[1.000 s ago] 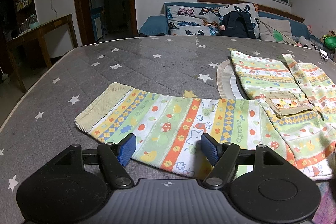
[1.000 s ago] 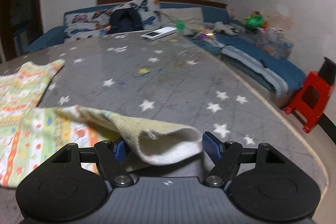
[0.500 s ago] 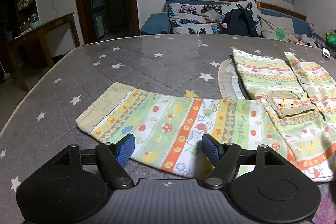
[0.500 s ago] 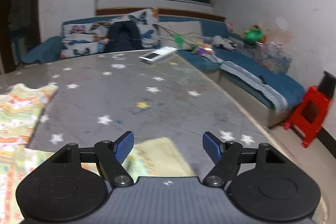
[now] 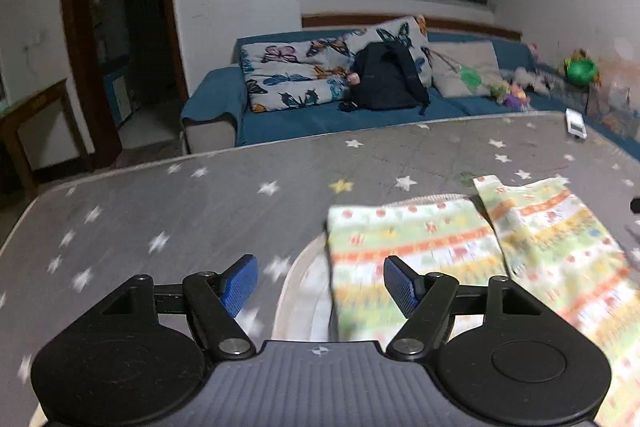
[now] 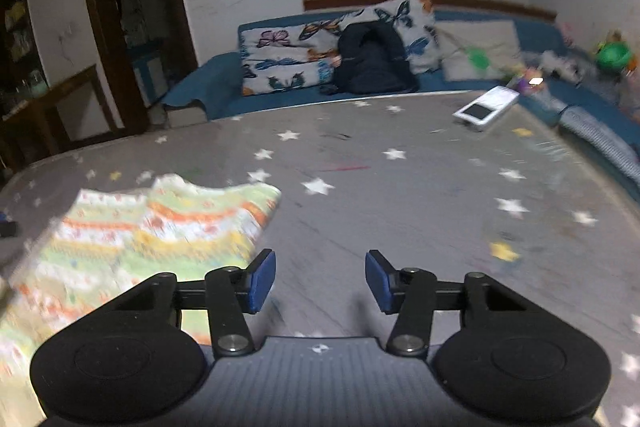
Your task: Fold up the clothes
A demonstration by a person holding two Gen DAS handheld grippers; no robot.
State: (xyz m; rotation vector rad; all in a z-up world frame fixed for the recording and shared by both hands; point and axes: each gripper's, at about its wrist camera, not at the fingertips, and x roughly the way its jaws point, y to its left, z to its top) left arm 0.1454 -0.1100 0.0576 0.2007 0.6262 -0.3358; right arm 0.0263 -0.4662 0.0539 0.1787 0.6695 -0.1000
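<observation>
The left gripper [image 5: 320, 285] is held with its blue pads spread wide, nothing pinched between them; it is poised above the collar end of the patterned garment [image 5: 420, 251], which is laid flat on the grey star-printed mattress [image 5: 200, 195]. The right gripper [image 6: 320, 281] is likewise spread and empty, above bare mattress just beside the garment's right edge [image 6: 160, 231]. The garment is seen toward the near side of the mattress, well apart from the far edge. A white device [image 6: 486, 107] is placed at the far right corner. Beyond the far edge, a black backpack [image 5: 388, 77] is propped against butterfly-print cushions [image 5: 296, 75] on a blue sofa [image 5: 304, 119]
</observation>
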